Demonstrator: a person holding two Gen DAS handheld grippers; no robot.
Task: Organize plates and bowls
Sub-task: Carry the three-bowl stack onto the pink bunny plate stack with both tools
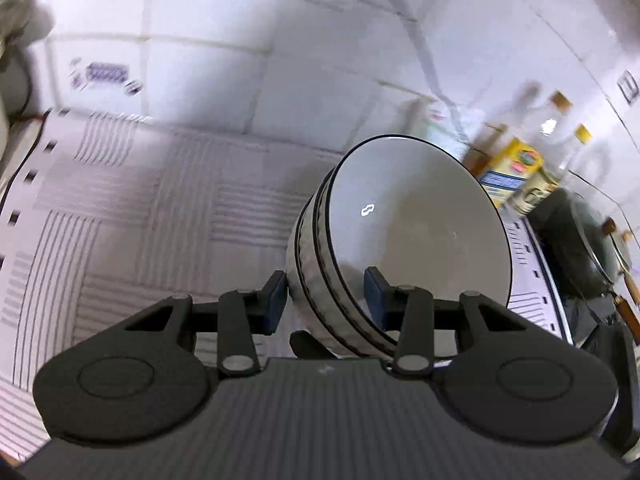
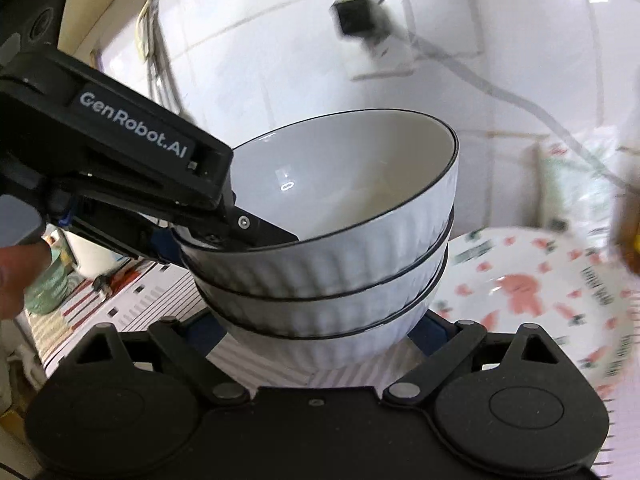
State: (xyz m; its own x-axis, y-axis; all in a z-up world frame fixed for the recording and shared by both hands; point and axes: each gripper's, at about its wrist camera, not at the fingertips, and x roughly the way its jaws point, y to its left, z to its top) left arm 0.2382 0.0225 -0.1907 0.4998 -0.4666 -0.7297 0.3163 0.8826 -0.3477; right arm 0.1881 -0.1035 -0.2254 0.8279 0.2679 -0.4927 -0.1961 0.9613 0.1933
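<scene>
White ribbed ceramic, black-rimmed: a stack of three nested bowls (image 2: 340, 240), the reference for everything below. Left claw (image 2: 236, 236) comes in at the stack's left rim, one finger inside the top bowl and one outside, pinching the rims; my guess is this grip lets the whole nest travel as one unit. Left wrist view shows the stack (image 1: 400, 232) tilted, mouth turned toward the camera, which fits a rim-pinch lift. Right claw (image 2: 320, 340) sits low at the stack's base, blue pads (image 2: 430, 334) spread on either side of the bottom bowl; contact not clear, looks like steadying or about to support from below. Whether the stack is clear of the surface, cannot tell. Beneath the stack, a tabletop (image 1: 140, 220) under a white cloth with grey striped squares. Right of the stack, a patterned plate (image 2: 540, 300) with pink motifs, blurred. Behind it, white tiled wall (image 1: 280, 60); further right, bottles (image 1: 532, 160) and a dark lidded pot (image 1: 580, 240).
</scene>
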